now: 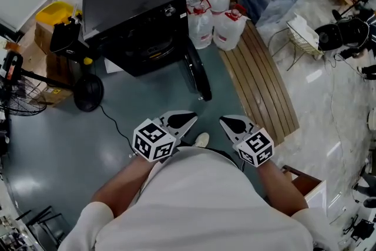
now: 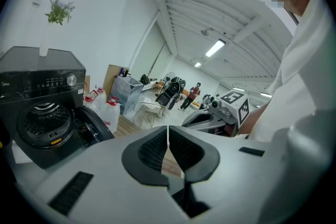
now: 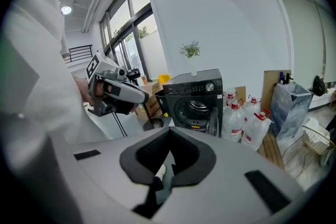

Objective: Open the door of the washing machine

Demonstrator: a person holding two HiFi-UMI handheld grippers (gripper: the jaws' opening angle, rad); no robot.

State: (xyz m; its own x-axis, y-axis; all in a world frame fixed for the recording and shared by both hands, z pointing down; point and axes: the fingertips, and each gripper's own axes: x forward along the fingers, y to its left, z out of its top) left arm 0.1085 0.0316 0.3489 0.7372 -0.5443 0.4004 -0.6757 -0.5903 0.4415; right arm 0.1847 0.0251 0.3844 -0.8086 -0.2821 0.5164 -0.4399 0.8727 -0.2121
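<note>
Jaws pressed flat together on left gripper [image 2: 168,136], nothing caught between; same on right gripper [image 3: 169,141] (only a pale shoe tip [image 3: 160,171] showing through the gap lower down). Held side by side at lower centre of the head view, tucked close to the torso, tips aimed forward. Likely a rest pose, with nothing within reach. Farther out, upper left of centre: washing machine [image 1: 135,14], well apart from both tools. Door [image 1: 197,73] swung wide off its right side, edge-on to the head camera, drum exposed. Looks as if the asked-for opening is done, hence no reaching. Just right of the machine, water jugs [image 1: 214,20] clustered together; below them, wooden slats [image 1: 261,85] running down the right of the frame.
</note>
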